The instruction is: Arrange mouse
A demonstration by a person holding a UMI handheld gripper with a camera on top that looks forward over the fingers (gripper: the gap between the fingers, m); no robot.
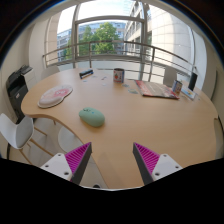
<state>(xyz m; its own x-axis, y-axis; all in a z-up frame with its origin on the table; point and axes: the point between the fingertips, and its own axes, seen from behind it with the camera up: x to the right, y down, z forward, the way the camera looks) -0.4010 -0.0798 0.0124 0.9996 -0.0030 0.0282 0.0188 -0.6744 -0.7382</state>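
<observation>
— green mouse (92,117) is sitting on the wooden table (140,125), ahead of the fingers and off to their left.
— is the gripper (112,160) holding it?
— no, the fingers are spreading wide, holding nothing. i think it is reaching now. next it is needing to go forward and left, maybe toward the mouse pad (55,96).
</observation>
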